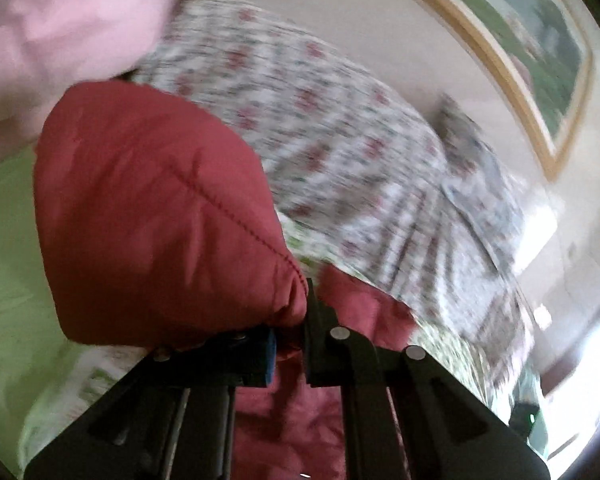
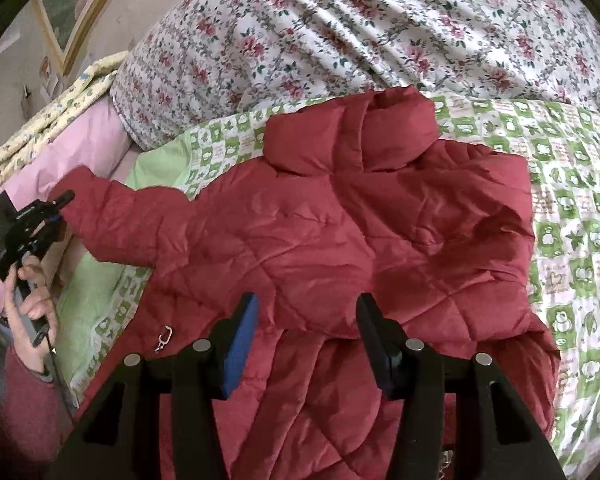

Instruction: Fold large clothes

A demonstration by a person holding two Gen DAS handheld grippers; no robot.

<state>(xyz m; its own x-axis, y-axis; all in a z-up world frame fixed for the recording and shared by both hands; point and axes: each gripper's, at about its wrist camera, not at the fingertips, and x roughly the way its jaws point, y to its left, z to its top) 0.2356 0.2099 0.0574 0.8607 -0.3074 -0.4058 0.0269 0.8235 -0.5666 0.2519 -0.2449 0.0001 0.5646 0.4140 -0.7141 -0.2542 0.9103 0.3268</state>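
I find the red quilted jacket (image 2: 340,240) spread on the green checked bedspread (image 2: 572,208), collar toward the floral duvet (image 2: 340,32). My left gripper (image 1: 290,344) is clenched on the jacket's sleeve cuff (image 1: 152,208), holding it raised beside the pink sheet (image 2: 100,140). My right gripper (image 2: 306,320) hangs over the jacket's body, jaws parted, grasping nothing

A green-and-white patterned sheet (image 2: 572,208) is spread over the bed, with a plain light green cloth (image 2: 88,292) laid at its left edge. A floral quilt (image 2: 340,28) is heaped behind; pink bedding (image 2: 100,136) and a framed picture (image 1: 540,52) are seen beyond.
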